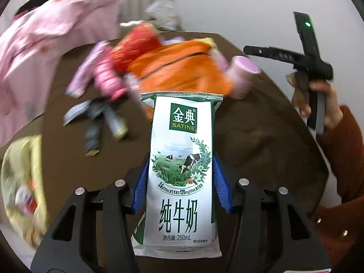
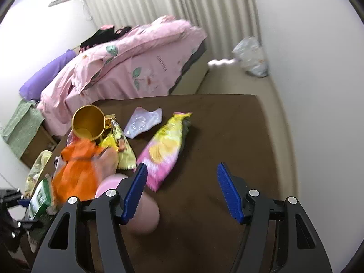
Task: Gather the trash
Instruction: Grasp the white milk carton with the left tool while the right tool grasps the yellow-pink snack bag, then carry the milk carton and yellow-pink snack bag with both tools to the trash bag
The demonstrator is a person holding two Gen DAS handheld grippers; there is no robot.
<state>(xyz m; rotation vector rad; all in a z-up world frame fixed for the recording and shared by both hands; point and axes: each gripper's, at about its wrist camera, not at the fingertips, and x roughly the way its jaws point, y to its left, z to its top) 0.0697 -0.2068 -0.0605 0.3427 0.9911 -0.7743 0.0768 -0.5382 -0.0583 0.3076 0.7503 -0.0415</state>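
Brown cloth covers the table (image 2: 227, 136), the landmark for all else. Behind it lies a bed under a pink quilt (image 2: 136, 63), with a pale curtain (image 2: 182, 0) beyond and a plastic bag (image 2: 250, 56) on the floor by the wall. On the table sit a gold cup (image 2: 88, 122), an orange bag (image 2: 77, 168), a pink chip bag (image 2: 166, 152), a pale wrapper (image 2: 143, 122) and a pink cup (image 2: 145, 213). Above the table, the left gripper (image 1: 180, 182) clamps a milk carton (image 1: 182, 170) upright between its 2 blue pads (image 1: 141, 188). Over the table's near side, the right gripper (image 2: 179, 191) hangs with jaws spread wide, holding nothing.
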